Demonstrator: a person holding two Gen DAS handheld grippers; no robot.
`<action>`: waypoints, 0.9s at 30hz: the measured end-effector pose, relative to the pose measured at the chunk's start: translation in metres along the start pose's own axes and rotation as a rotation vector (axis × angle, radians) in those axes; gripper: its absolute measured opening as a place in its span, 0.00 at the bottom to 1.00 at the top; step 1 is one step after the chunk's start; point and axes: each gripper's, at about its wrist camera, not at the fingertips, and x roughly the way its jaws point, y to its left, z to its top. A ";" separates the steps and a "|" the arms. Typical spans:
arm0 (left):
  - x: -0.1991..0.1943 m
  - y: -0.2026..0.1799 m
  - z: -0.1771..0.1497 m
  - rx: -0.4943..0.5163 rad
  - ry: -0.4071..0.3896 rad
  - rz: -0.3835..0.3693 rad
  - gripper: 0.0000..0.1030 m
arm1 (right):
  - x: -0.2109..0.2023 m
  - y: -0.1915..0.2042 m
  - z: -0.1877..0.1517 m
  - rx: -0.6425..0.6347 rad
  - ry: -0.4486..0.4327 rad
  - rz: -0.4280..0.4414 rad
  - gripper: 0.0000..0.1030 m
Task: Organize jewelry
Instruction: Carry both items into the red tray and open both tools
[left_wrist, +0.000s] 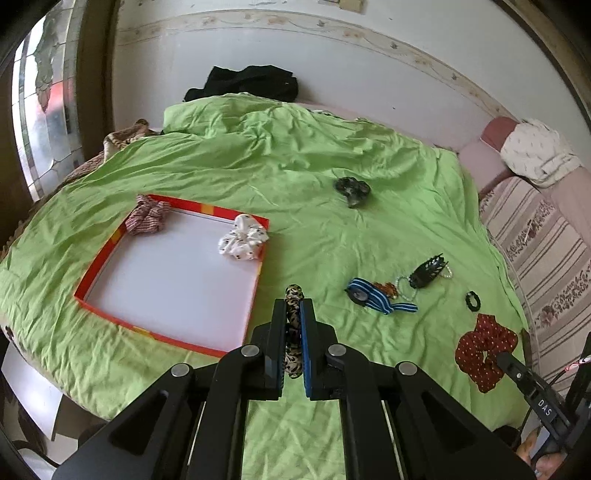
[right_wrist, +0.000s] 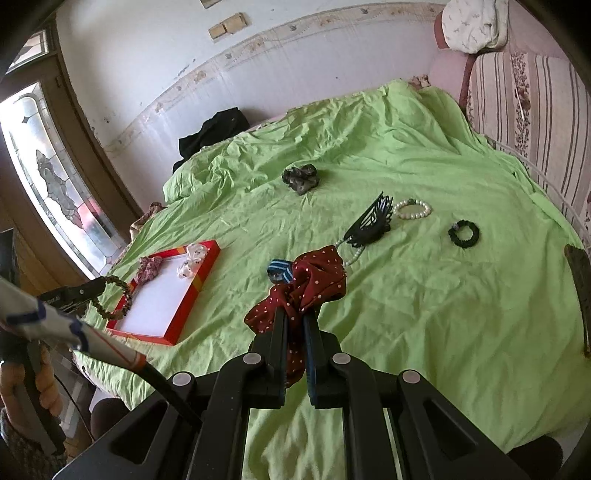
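Note:
My left gripper (left_wrist: 294, 308) is shut on a leopard-print scrunchie (left_wrist: 293, 321), just right of the red-rimmed box (left_wrist: 110, 251) and above the sheet; it also shows in the right wrist view (right_wrist: 114, 297). The box (right_wrist: 192, 291) holds a striped scrunchie (left_wrist: 146, 219) and a white dotted scrunchie (left_wrist: 243, 238). My right gripper (right_wrist: 295, 314) is shut on a red dotted scrunchie (right_wrist: 306, 284), lifted above the sheet; it also shows in the left wrist view (left_wrist: 484, 350).
On the green sheet (left_wrist: 295, 177) lie a blue striped band (left_wrist: 364, 295), a black claw clip (right_wrist: 371, 223), a pearl bracelet (right_wrist: 412, 209), a small black hair tie (right_wrist: 463, 233) and a dark scrunchie (right_wrist: 301, 177). A striped sofa (right_wrist: 535, 110) stands at the right.

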 end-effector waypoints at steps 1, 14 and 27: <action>0.001 0.002 0.000 -0.003 0.001 0.002 0.07 | 0.001 0.000 0.000 0.001 0.003 0.002 0.09; 0.032 0.066 -0.017 -0.050 0.028 0.059 0.07 | 0.062 0.053 -0.003 -0.100 0.152 0.022 0.09; 0.071 0.193 0.019 -0.200 0.070 0.028 0.06 | 0.157 0.181 0.016 -0.204 0.294 0.197 0.09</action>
